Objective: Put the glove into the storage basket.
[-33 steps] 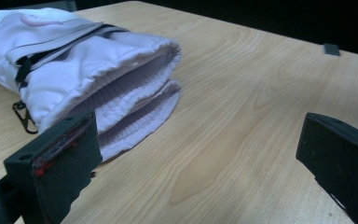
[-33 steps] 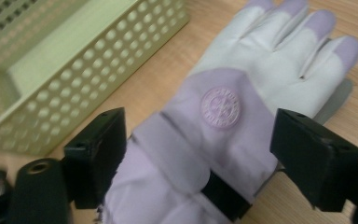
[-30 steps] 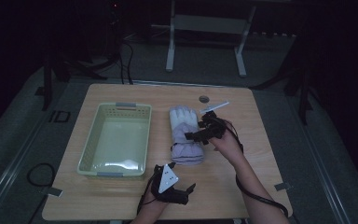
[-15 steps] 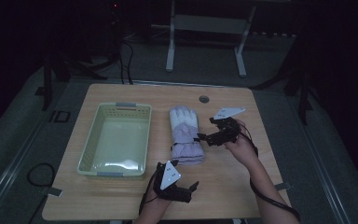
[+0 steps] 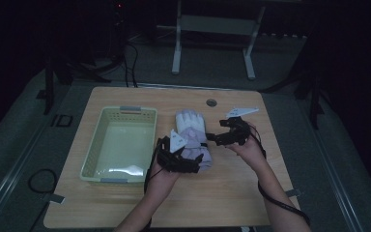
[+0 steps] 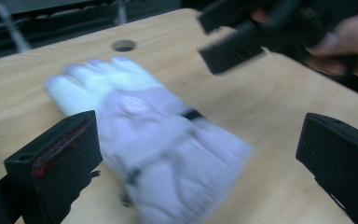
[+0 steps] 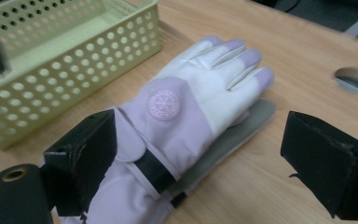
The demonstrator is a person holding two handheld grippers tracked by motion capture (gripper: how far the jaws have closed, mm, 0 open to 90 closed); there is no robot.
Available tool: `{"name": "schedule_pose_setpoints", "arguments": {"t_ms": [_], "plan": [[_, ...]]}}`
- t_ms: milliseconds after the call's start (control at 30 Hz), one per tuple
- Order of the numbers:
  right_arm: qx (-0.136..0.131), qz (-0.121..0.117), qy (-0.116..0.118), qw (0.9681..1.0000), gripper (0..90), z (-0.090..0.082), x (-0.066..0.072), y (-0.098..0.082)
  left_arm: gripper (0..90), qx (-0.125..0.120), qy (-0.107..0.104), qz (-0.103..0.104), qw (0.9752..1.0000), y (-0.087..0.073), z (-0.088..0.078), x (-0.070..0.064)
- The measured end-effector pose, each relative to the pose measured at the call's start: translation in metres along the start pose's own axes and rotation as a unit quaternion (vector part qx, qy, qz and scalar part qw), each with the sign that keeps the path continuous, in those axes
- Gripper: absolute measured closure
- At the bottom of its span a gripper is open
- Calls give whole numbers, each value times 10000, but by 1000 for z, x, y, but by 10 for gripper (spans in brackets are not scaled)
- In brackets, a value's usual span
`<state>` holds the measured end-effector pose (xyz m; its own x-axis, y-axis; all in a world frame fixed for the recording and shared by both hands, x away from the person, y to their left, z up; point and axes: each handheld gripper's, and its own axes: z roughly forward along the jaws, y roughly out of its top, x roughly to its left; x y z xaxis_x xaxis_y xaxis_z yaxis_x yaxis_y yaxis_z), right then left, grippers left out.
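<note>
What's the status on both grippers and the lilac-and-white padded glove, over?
Left gripper open at the glove's cuff. Right gripper open beside it. Lilac-and-white padded glove flat on the wooden table. Pale green perforated plastic basket alongside, nothing blocking.

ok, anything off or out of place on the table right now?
Nothing stands out. The gloves lie stacked flat on the table beside the basket, which looks intact and sits square. Both grippers, left and right, are open beside the gloves.
</note>
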<state>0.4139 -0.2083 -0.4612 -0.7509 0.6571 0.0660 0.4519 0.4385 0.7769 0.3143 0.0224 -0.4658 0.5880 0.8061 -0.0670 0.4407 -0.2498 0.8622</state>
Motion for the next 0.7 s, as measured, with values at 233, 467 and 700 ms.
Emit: {"name": "schedule_pose_setpoints", "arguments": {"t_ms": [233, 467, 700], "plan": [[-26, -47, 41, 10000, 317, 17, -5, 4, 89, 553, 528, -434, 9961, 4, 32, 18], [235, 51, 127, 9996, 347, 43, -4, -10, 162, 1235, 550, -967, 9861, -23, 71, 29], [711, 606, 263, 9953, 361, 66, -13, -32, 151, 1400, 47, -1711, 9753, -45, 83, 43]]}}
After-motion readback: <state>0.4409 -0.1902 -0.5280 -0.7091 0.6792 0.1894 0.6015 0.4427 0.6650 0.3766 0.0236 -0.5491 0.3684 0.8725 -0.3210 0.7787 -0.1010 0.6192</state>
